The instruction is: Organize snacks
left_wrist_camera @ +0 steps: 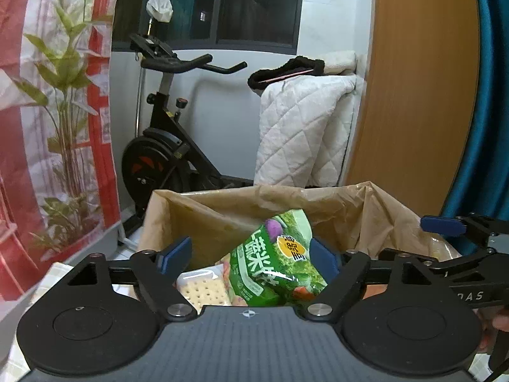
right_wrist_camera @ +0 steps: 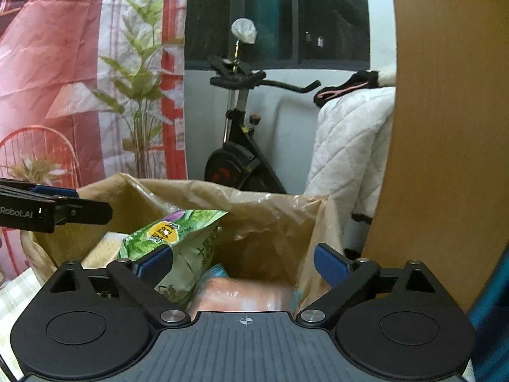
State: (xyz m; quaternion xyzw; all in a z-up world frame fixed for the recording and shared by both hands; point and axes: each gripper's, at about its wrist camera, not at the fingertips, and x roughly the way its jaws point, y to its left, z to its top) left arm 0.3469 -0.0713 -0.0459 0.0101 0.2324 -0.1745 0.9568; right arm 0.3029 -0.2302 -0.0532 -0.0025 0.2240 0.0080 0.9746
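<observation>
A brown paper bag (left_wrist_camera: pixel 222 210) stands open in front of both grippers; it also shows in the right wrist view (right_wrist_camera: pixel 270 222). Inside it a green snack packet (left_wrist_camera: pixel 276 264) stands tilted, next to a packet of square crackers (left_wrist_camera: pixel 203 289). The right wrist view shows the green packet (right_wrist_camera: pixel 181 238), and a blurred orange packet (right_wrist_camera: pixel 241 296) low in the bag. My left gripper (left_wrist_camera: pixel 251 256) is open over the bag's near rim, its pads either side of the green packet, not closed on it. My right gripper (right_wrist_camera: pixel 243 262) is open and empty above the bag.
A black exercise bike (left_wrist_camera: pixel 165 146) stands behind the bag by the window. A white quilt (left_wrist_camera: pixel 302 133) hangs over something at the right, beside a wooden panel (left_wrist_camera: pixel 413 95). A red-and-white printed backdrop with a plant (left_wrist_camera: pixel 57 111) is at the left.
</observation>
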